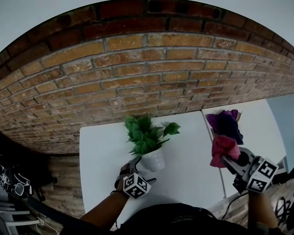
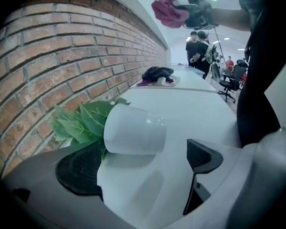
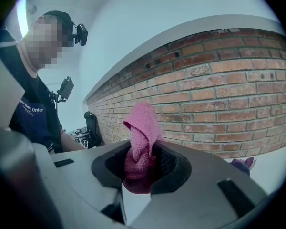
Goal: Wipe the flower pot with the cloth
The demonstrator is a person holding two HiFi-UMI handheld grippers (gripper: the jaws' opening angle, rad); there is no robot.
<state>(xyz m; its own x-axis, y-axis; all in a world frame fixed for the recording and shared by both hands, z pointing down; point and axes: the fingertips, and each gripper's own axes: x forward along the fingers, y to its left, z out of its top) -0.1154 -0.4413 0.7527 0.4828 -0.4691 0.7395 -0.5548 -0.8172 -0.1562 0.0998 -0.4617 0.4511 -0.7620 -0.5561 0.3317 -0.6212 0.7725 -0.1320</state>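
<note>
A white flower pot (image 1: 153,159) holding a green leafy plant (image 1: 147,133) stands on the white table (image 1: 100,151). My left gripper (image 1: 141,171) is open right at the pot's near side. In the left gripper view the pot (image 2: 133,130) lies just ahead of the widely spread jaws of that gripper (image 2: 143,163), leaves (image 2: 81,123) to its left. My right gripper (image 1: 232,160) hovers above the table's right side, well away from the pot, shut on a pink cloth (image 1: 221,148). The bunched cloth (image 3: 142,142) sticks up between the jaws of the right gripper (image 3: 140,168).
A heap of purple and dark cloths (image 1: 226,123) lies at the back right of the table, close to the brick wall (image 1: 152,77). A second table (image 1: 289,121) adjoins on the right. Far off, people (image 2: 196,46) and an office chair (image 2: 236,75) stand in the room.
</note>
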